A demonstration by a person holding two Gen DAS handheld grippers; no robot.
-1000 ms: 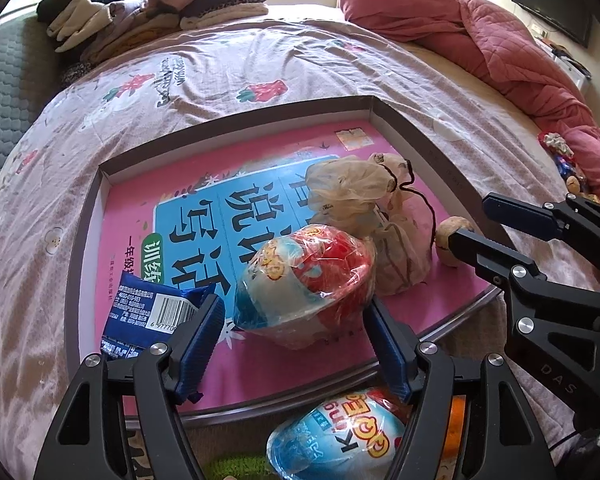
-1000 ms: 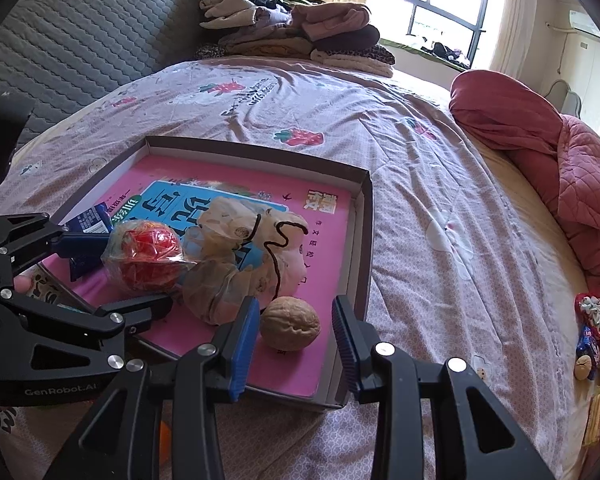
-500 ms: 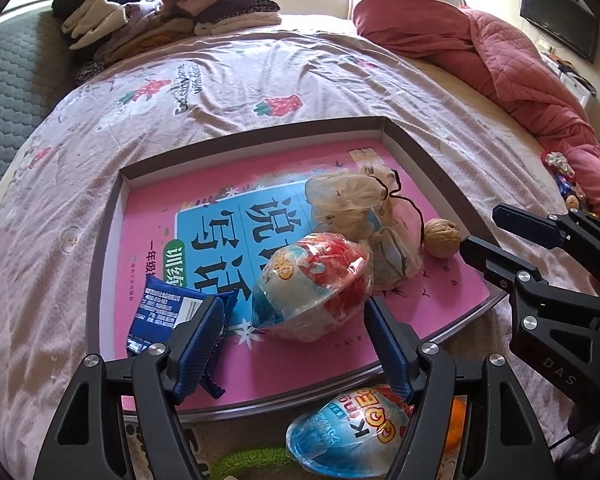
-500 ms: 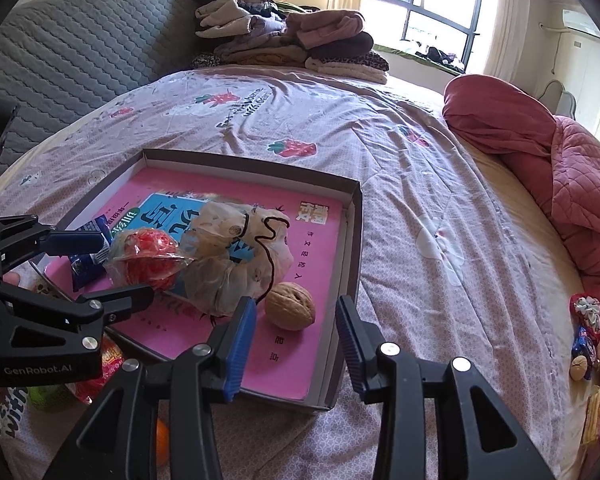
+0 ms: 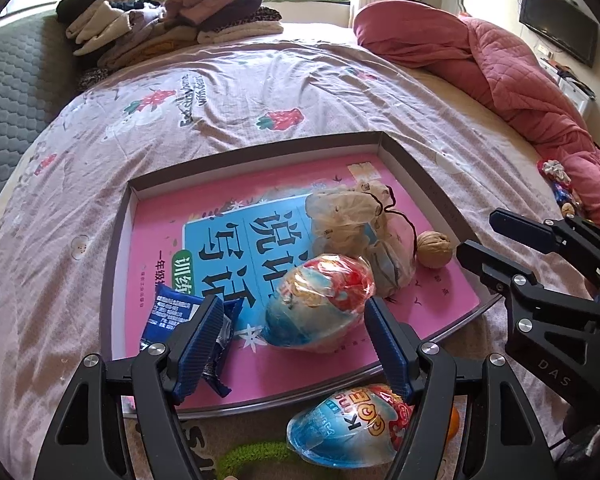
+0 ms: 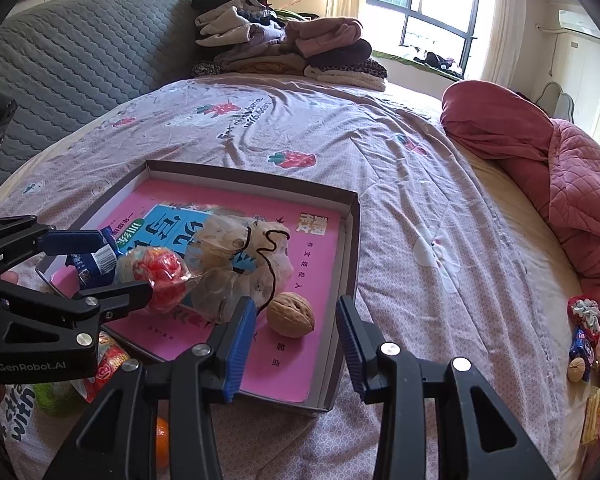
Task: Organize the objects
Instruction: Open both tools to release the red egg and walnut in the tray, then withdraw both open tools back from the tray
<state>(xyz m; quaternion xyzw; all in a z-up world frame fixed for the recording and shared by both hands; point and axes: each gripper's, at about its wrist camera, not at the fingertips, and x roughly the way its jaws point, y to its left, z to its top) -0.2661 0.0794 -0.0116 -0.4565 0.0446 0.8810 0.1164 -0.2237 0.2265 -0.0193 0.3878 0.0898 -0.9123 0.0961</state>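
A shallow box (image 5: 424, 176) lies on the bed (image 5: 228, 92), lined with a pink book (image 5: 168, 216).

Contents of the box:
- A wrapped egg toy (image 5: 320, 300) lies near the front edge.
- A mesh pouch (image 5: 356, 220) with a black drawstring sits just behind the egg toy, touching it.
- A walnut (image 5: 434, 249) rests beside the pouch, toward the right wall of the box.
- A blue packet (image 5: 172, 312) lies at the front left.

The left hand-held gripper (image 5: 296, 344) hangs over the front of the box with its jaws spread wide. The egg toy sits between them, with a visible gap on each side (no pad contact).

The right hand-held gripper (image 6: 296, 332) is poised over the near right corner of the box, jaws parted and gripping nothing. The walnut lies just ahead of the fingertips, apart from both pads.

Outside the box, on the near side, a second egg toy (image 5: 352, 426) lies on the bed beside an orange (image 5: 452, 424). Folded clothes (image 6: 284, 46) are stacked at the far end, and a pink quilt (image 6: 560, 168) is heaped on the right.
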